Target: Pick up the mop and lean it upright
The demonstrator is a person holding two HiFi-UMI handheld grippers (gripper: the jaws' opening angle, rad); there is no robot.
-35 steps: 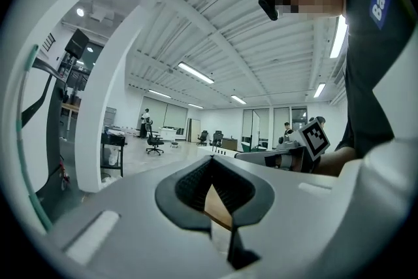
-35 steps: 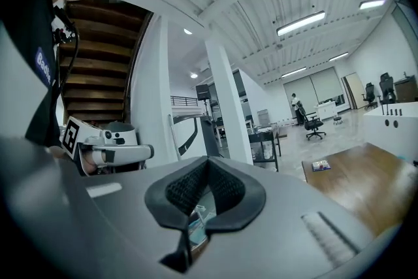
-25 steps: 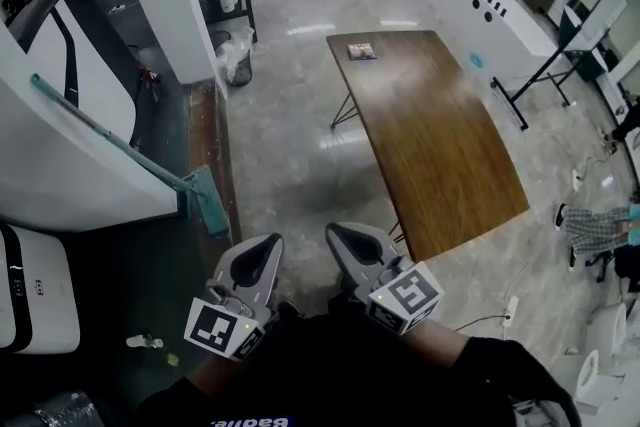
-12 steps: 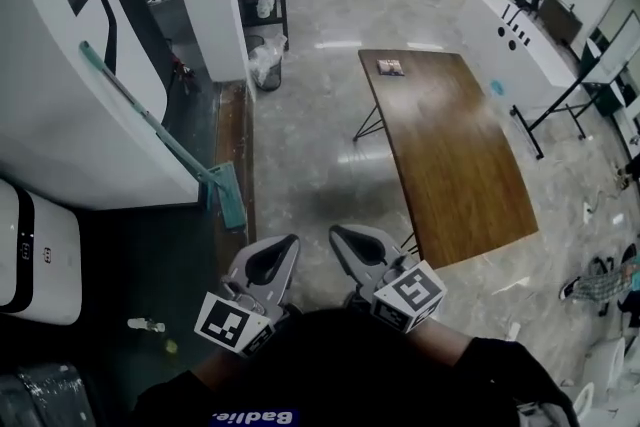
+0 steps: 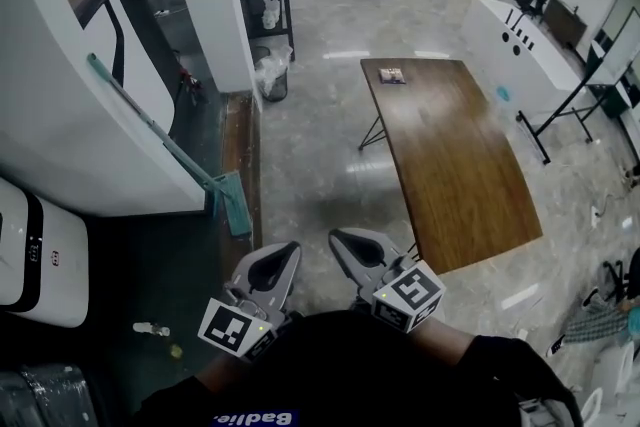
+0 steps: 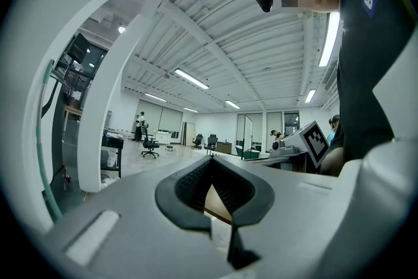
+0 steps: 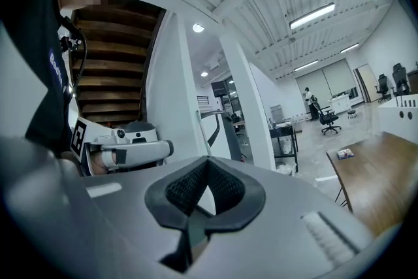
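Mop [image 5: 150, 119] leaning on white wall [image 5: 60, 150], long handle rising up-left — head bottom-right

Open floor [image 5: 320, 165] ahead; table [image 5: 450, 155] right; wall [image 5: 60, 135], leaning mop [image 5: 165, 135] left.

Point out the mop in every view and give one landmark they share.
Head view: mop leans against the white wall, left of centre.
Left gripper view: its teal handle curves along the far left edge.
Right gripper view: thin pale pole just left of centre, probably the handle.
Shared landmark: white pillar.
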